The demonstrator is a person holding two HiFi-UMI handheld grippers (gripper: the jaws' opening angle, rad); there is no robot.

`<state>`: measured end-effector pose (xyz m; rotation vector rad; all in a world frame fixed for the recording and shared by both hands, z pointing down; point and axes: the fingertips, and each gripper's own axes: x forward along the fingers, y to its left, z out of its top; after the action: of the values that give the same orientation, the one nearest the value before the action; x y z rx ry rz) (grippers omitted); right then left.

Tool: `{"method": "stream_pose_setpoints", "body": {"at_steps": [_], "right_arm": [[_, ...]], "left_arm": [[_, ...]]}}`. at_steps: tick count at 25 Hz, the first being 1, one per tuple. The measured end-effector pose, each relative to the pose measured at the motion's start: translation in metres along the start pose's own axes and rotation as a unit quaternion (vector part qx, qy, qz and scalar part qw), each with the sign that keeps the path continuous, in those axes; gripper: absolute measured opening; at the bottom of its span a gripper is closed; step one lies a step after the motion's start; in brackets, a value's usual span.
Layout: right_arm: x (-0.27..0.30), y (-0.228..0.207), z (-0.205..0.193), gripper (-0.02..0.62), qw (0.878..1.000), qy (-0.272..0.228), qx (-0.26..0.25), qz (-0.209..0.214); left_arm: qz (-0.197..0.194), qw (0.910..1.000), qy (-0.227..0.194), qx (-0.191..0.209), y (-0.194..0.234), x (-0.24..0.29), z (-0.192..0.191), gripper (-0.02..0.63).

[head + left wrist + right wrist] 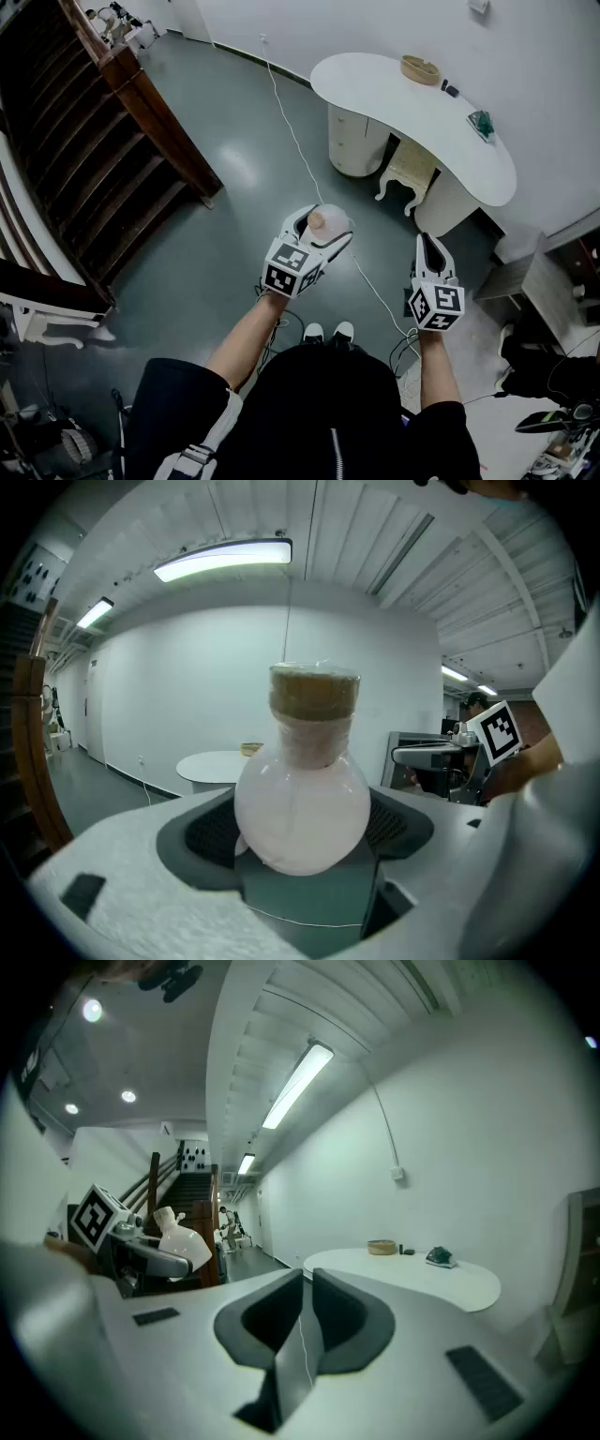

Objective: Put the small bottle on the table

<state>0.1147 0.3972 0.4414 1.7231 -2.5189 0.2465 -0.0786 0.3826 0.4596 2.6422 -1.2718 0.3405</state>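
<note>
Left gripper (302, 829): its jaws stand wide apart and press from both sides on the round belly of the small bottle; the gripper is held in the air in front of the person.
Small bottle (302, 799): a pale, round flask with a short neck and a brown cork (314, 690), upright between the dark pads (211, 834). In the head view it is above the floor, well apart from the table.
Right gripper (307, 1309): the jaws are together, only a thin line shows between them, and nothing is inside. It is held beside the left gripper at about the same height.
Arms: both forearms (251, 337) are bare and stretched forward from a dark top.
Floor (225, 169): dark grey-green and shiny; a thin white cable (287, 122) runs over it toward the person's white shoes (328, 332).
Table (394, 98): white, with a curved outline, standing ahead and to the right by the white wall. On it are a small round basket (420, 69), a little dark thing (452, 91) and a green thing (482, 124).
White chair (409, 174): half under the table's edge.
Staircase (89, 150): dark wooden, at the left.
</note>
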Motion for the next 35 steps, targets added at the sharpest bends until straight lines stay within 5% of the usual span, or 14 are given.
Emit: {"method": "stream_pose_setpoints", "body": {"at_steps": [23,35], "right_arm": [[0.017,-0.058,-0.004,0.003,1.000,0.007,-0.026,0.013],[0.113,-0.090,-0.004,0.000,1.000,0.020,-0.022,-0.005]], "left_arm": [[0.020,0.9997,0.001,-0.011,-0.013,0.057,0.011,0.394],[-0.001,0.9999,0.008,-0.012,0.054,0.141,0.022,0.394]]}}
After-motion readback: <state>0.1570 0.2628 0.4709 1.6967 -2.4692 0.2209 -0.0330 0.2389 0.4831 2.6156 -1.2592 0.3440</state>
